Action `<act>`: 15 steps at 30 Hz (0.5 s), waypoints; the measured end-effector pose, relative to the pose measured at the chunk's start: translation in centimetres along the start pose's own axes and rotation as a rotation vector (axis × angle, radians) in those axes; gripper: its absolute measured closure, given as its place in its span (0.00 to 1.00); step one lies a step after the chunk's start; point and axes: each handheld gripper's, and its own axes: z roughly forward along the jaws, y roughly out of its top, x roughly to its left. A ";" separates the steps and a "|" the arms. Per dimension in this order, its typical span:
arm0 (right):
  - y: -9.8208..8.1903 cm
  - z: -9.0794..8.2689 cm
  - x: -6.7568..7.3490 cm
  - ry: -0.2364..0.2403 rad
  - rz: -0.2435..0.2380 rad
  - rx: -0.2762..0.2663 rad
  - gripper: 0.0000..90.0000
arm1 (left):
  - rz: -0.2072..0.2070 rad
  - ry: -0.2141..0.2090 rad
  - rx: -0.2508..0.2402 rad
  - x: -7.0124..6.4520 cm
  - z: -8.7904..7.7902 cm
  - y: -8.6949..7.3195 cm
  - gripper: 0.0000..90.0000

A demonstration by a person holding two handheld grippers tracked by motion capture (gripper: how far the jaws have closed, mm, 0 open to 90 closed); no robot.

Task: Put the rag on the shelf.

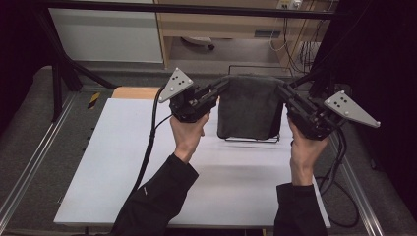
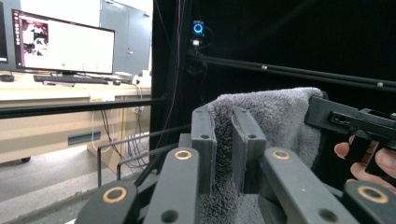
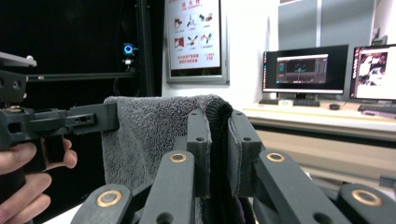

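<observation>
We see a dark grey towel [image 1: 251, 105] held up above the far part of the white tabletop [image 1: 123, 162], stretched between the two tongs. The left tongs [image 1: 222, 87] pinch its upper left corner and the right tongs [image 1: 281, 89] pinch its upper right corner, each closed tight on a fold of cloth. The towel hangs flat and upright, its bottom edge above a thin black wire frame [image 1: 253, 139] on the tabletop; we cannot tell whether cloth and wire touch. The near half of the tabletop is bare, with open room to the left of the left hand [image 1: 187, 130], while the right hand [image 1: 306, 147] hangs close to the tabletop's right edge. In the left gripper view the left tongs [image 2: 226, 140] grip the towel [image 2: 280, 116] with the other gripper coming in from the right, and a monitor [image 2: 65, 44] stands on a desk beyond. In the right gripper view the right tongs [image 3: 219, 149] clamp the folded edge of the towel [image 3: 149, 126], with a wall poster [image 3: 194, 35] and two more screens [image 3: 306, 70] behind.
</observation>
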 end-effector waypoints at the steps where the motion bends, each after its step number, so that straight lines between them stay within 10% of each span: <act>1: 0.3 0.1 -0.1 -0.005 -0.004 -0.004 0.91 | -0.001 -0.001 -0.004 0.0 0.2 0.2 0.90; 15: 3.7 1.4 -1.7 -0.055 -0.029 -0.054 0.91 | 0.018 0.004 -0.055 -0.1 2.9 3.8 0.90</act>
